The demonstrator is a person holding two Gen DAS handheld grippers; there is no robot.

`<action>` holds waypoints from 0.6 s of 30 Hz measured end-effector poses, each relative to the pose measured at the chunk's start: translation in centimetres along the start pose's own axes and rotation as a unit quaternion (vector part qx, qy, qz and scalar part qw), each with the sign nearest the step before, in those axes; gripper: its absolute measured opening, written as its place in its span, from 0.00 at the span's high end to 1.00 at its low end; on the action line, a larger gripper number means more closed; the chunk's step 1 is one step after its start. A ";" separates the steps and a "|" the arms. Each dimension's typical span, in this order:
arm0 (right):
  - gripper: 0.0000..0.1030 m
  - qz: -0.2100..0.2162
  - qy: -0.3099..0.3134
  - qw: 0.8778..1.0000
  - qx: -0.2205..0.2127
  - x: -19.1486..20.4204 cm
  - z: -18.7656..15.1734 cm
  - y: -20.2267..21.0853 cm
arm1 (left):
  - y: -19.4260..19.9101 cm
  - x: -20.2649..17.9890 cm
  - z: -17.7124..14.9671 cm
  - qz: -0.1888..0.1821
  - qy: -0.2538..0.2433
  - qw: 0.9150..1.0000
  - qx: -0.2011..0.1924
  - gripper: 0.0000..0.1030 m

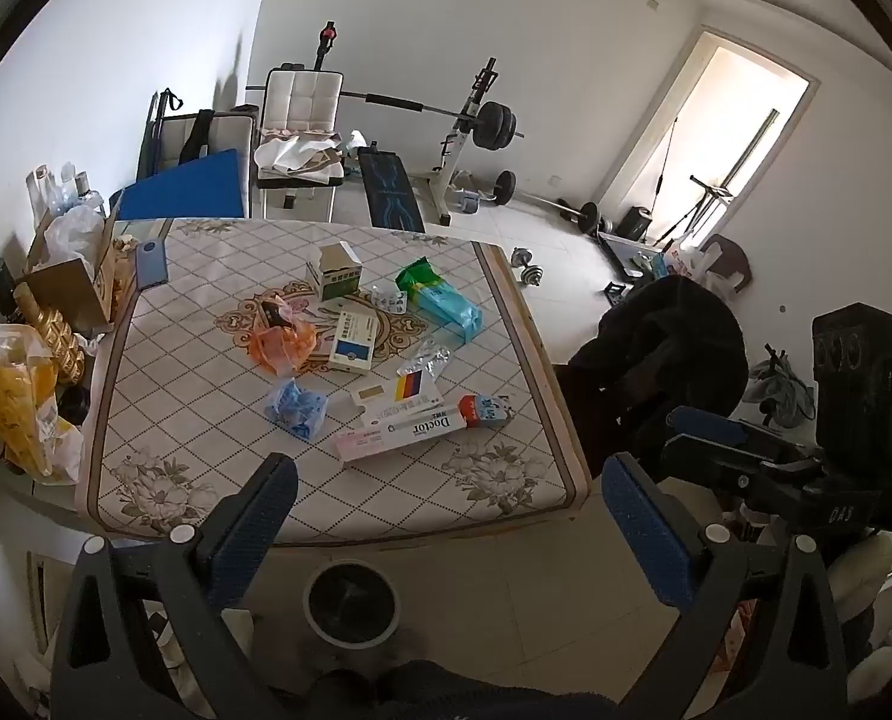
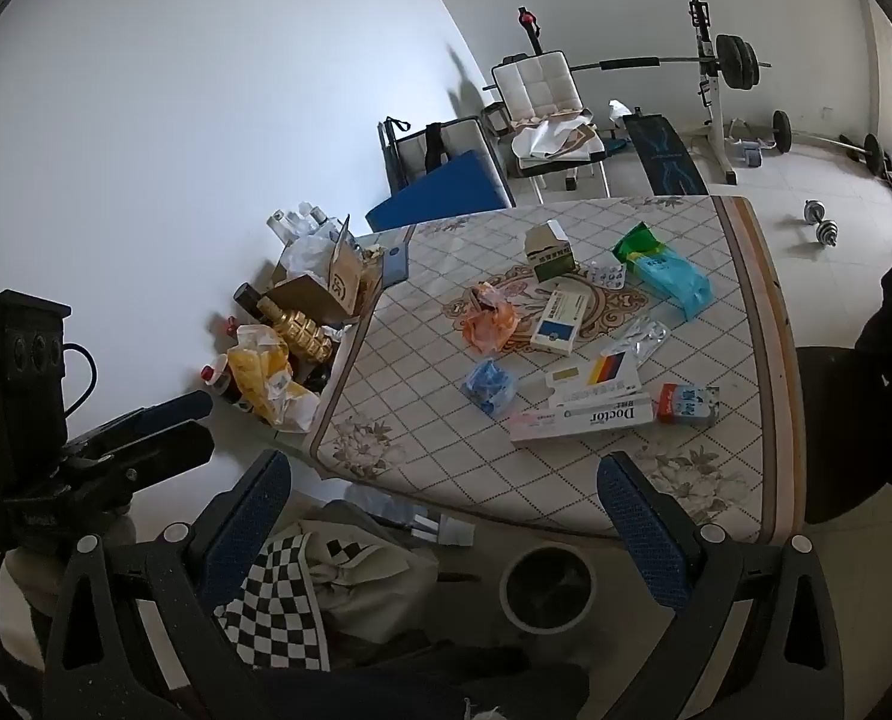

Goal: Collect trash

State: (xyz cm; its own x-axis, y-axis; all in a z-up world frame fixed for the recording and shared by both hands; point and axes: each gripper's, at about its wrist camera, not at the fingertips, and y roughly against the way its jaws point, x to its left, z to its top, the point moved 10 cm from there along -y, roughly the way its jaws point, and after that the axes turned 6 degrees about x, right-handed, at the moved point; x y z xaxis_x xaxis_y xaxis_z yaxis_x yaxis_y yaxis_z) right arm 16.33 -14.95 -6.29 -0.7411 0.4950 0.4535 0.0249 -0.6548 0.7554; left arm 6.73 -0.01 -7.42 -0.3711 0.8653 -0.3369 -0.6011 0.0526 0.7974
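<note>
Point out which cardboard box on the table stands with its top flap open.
The green-and-white box at the far side, flap raised; the long white "Doctor" box and blue-and-white box lie flat, closed.

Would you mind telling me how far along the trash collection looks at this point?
Nothing looks collected yet. The left gripper and right gripper are both open and empty, above the near table edge. All the litter is left: the long Doctor box, orange wrapper, blue wrapper, green packet, blister packs and other boxes. The round bin sits on the floor below; I cannot tell what it holds.

weight bench (image 1: 390,192), barbell (image 1: 493,126), white chair (image 2: 544,105), dumbbell (image 2: 820,222)
</note>
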 end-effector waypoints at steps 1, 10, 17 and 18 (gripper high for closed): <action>0.00 0.000 0.000 1.000 0.000 0.0 0.0 -0.1 | 0.0 0.0 0.0 0.000 0.000 1.000 0.000 0.00; 0.00 -0.001 0.000 1.000 0.001 0.0 -0.1 -0.3 | -0.1 -0.1 0.1 0.000 0.001 1.000 -0.001 0.00; 0.00 -0.001 0.001 1.000 0.001 -0.2 -0.2 -0.3 | 0.0 -0.1 0.2 0.000 0.002 1.000 -0.001 0.00; 0.00 -0.001 0.001 1.000 0.001 -0.2 -0.2 -0.3 | 0.0 -0.1 0.2 0.000 0.000 1.000 0.000 0.00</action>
State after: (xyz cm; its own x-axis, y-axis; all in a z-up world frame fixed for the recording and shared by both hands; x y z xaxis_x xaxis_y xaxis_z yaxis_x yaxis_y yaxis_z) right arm 16.31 -14.97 -6.65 -0.7424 0.4954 0.4510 0.0242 -0.6530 0.7570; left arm 6.89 0.03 -7.26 -0.3712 0.8650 -0.3376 -0.6013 0.0531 0.7972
